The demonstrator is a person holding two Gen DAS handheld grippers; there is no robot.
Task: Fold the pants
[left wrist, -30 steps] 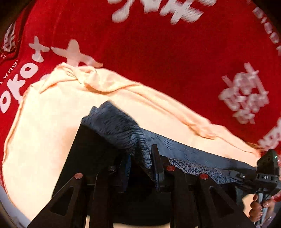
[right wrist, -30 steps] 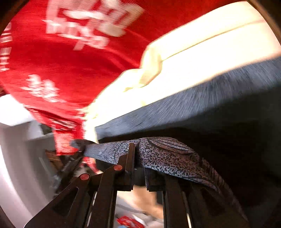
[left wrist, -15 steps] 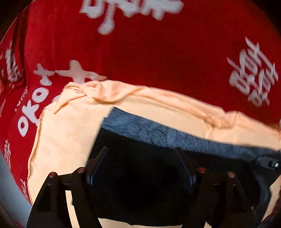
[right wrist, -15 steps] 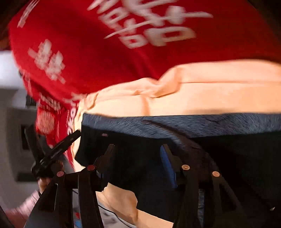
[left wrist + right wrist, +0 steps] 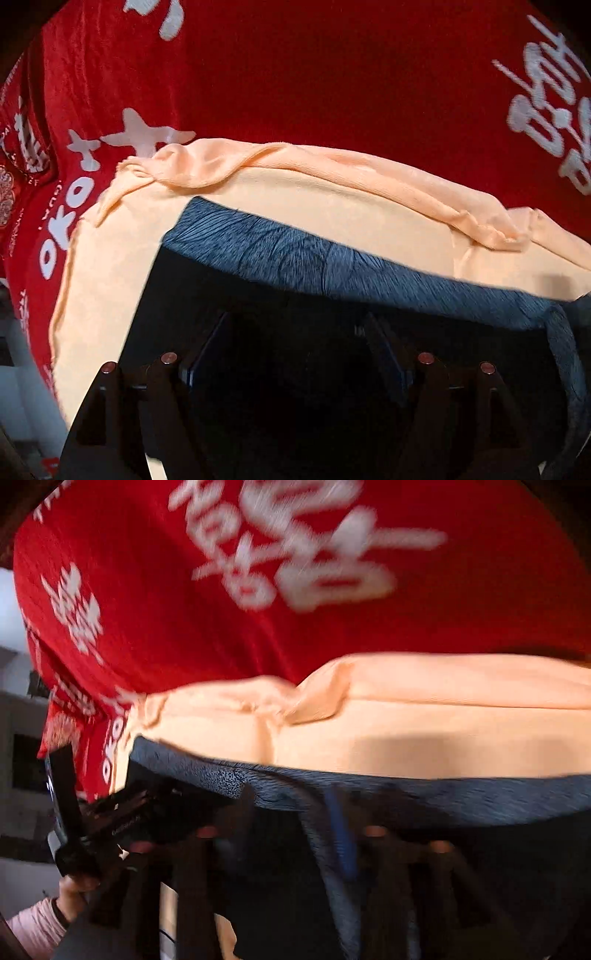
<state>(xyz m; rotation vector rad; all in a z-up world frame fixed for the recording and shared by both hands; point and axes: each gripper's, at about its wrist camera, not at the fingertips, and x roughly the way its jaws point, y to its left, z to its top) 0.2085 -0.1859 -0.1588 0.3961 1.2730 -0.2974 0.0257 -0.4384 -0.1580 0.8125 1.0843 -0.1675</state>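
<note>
The dark blue-grey pants [image 5: 314, 266] lie folded on a peach cloth [image 5: 332, 214], their ribbed folded edge running left to right. My left gripper [image 5: 295, 347] is open and empty, its dark fingers [image 5: 207, 347] spread wide just above the dark cloth. In the right wrist view the pants [image 5: 406, 797] show as the same grey band. My right gripper [image 5: 291, 830] is open, blurred, over the pants, with a blue pad [image 5: 340, 834] showing. The left gripper's body [image 5: 96, 827] and the hand holding it appear at the left there.
A red cloth with white lettering [image 5: 332, 74] covers the surface beyond the peach cloth and also shows in the right wrist view [image 5: 258, 590]. White furniture [image 5: 14, 686] stands past the red cloth's left edge.
Both grippers let go of the pants' edge and opened. The pants now lie flat on the peach cloth, and both grippers have drawn back a little.
</note>
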